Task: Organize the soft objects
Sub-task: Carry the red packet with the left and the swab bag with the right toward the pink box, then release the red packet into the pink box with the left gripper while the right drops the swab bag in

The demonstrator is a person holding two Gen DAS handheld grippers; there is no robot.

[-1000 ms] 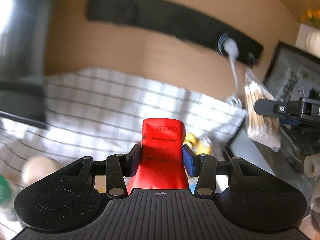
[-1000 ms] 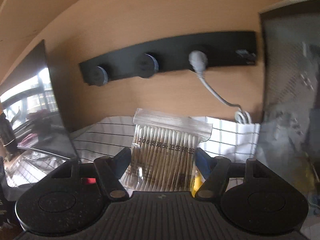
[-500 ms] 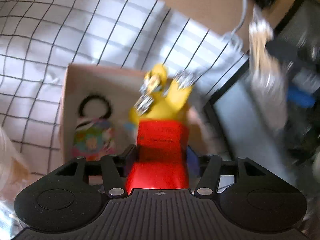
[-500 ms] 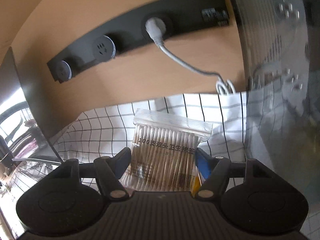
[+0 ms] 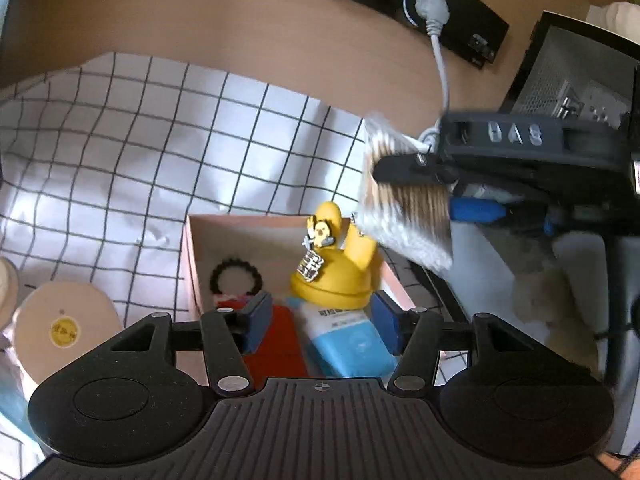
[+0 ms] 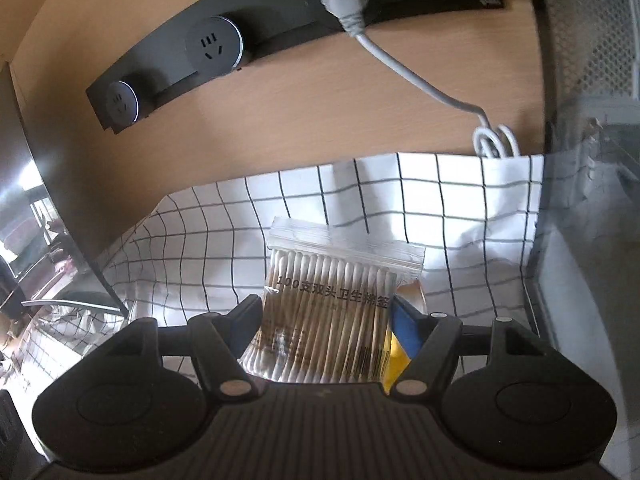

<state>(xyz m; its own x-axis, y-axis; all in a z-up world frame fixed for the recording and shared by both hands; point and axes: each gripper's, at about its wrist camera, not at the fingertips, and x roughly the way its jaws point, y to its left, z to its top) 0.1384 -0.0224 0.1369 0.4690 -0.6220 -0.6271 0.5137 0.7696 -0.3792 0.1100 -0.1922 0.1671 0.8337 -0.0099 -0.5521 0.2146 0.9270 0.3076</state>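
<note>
My left gripper (image 5: 320, 322) is open just above a pink cardboard box (image 5: 191, 256) on the checked cloth. In the box lie a red packet (image 5: 276, 344), a white and blue tube (image 5: 348, 340), a yellow duck toy (image 5: 334, 272) and a black hair tie (image 5: 236, 278). The red packet lies loose between the spread jaws. My right gripper (image 6: 326, 322) is shut on a clear bag of cotton swabs (image 6: 332, 312). In the left wrist view the bag (image 5: 404, 204) hangs above the box's right edge.
A round beige lid with a yellow sticker (image 5: 60, 328) lies left of the box. A black power strip (image 6: 240, 40) with a white plug and cable (image 6: 400, 68) is on the wooden wall behind. A black mesh rack (image 5: 576, 80) stands at the right.
My left gripper opened and let the red packet drop into the box. My right gripper moved in over the box's right side with the swab bag.
</note>
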